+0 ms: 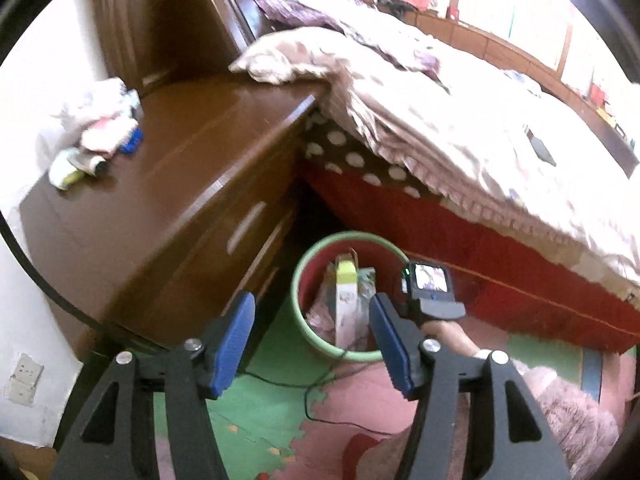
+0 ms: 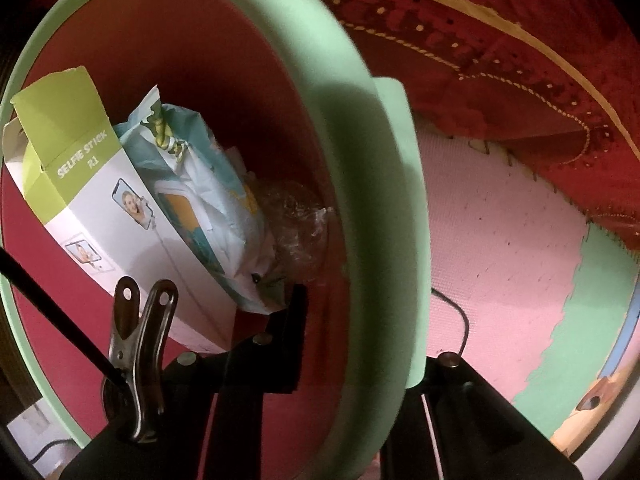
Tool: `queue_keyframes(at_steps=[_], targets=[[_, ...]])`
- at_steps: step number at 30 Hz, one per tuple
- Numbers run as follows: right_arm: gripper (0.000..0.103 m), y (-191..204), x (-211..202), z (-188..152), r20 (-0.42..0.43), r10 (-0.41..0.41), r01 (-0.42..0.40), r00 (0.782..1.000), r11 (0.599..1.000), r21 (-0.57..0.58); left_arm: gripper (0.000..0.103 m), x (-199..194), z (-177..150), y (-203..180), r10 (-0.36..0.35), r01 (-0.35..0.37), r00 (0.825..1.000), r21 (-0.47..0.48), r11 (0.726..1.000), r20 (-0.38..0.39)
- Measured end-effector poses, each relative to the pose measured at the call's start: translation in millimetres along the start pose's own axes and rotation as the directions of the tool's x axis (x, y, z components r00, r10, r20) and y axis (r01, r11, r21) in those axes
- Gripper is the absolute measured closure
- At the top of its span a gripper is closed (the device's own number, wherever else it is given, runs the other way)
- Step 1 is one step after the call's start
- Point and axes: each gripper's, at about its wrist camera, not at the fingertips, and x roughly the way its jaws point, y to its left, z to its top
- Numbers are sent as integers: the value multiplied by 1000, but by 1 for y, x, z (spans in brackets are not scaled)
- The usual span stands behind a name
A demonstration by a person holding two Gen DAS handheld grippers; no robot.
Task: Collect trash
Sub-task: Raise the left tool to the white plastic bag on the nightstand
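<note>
Up high, the left gripper (image 1: 312, 340) hangs spread and empty above the round red bin with a pale green rim (image 1: 352, 354), beside the brown wooden dresser (image 1: 192, 184). Looking down, the right gripper (image 2: 352, 336) pinches that rim (image 2: 360, 200); a white-and-green cardboard box (image 2: 100, 216) and crumpled wrappers (image 2: 208, 184) lie inside.

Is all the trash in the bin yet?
Not yet. Done: a white-and-green cardboard box and a crumpled white packet sit in the red bin with the green rim. In hand: the right tongs clamp that rim; the left tongs are open and empty. Left: the crumpled wrappers and tissues on the brown wooden dresser.
</note>
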Motion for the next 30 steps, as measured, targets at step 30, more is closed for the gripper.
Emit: queue_keyframes(at_steps=[30], targets=[[89, -25, -10, -8, 31, 70, -70, 997, 998, 2, 37, 3, 171, 213, 334, -283, 938, -340, 897, 99]])
